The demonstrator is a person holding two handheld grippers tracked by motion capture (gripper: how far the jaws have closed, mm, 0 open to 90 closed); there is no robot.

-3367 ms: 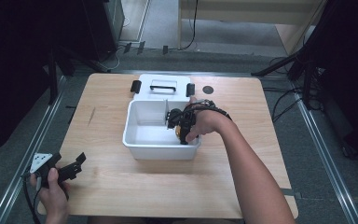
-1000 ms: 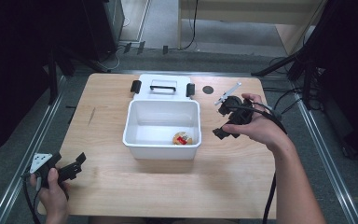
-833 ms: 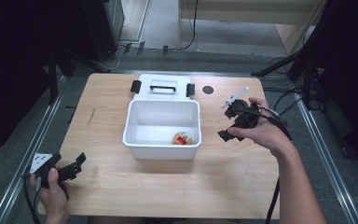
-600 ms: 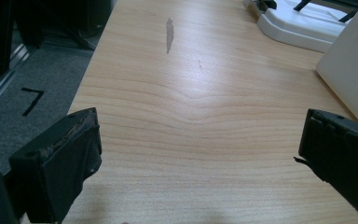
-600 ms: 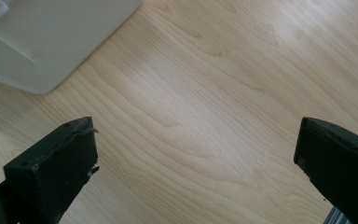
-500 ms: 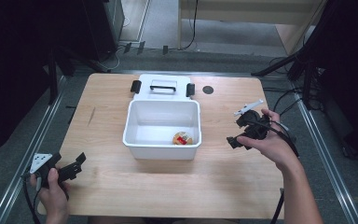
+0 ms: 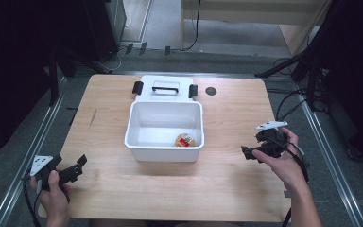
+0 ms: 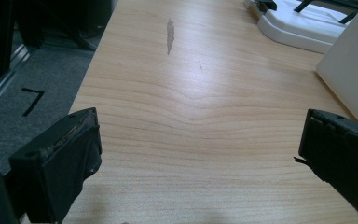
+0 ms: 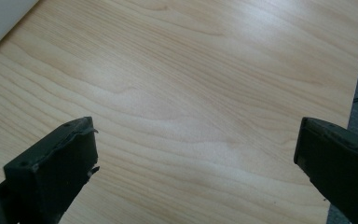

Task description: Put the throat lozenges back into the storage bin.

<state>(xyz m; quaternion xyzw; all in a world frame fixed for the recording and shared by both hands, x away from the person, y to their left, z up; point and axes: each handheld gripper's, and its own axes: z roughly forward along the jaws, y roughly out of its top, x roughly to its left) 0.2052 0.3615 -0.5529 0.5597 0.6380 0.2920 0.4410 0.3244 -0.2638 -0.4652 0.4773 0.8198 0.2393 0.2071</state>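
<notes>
Small orange-and-red item (image 7: 185, 141) inside white bin (image 7: 142, 149), near its front right corner. Right gripper (image 7: 251, 152) right of bin, jaws wide apart, empty. Left gripper (image 7: 78, 165) front-left of bin, jaws likewise spread, empty, above worktop (image 7: 227, 184).

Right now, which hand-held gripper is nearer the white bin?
Right. The right hand-held gripper sits just off the white bin's right side; the left hand-held gripper is farther, toward the near-left corner.

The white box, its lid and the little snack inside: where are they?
white box (image 7: 163, 153), high view, on its front wall.
lid (image 7: 165, 81), high view, on its top by the handle.
snack (image 7: 185, 141), high view, on its middle, inside the box.
</notes>
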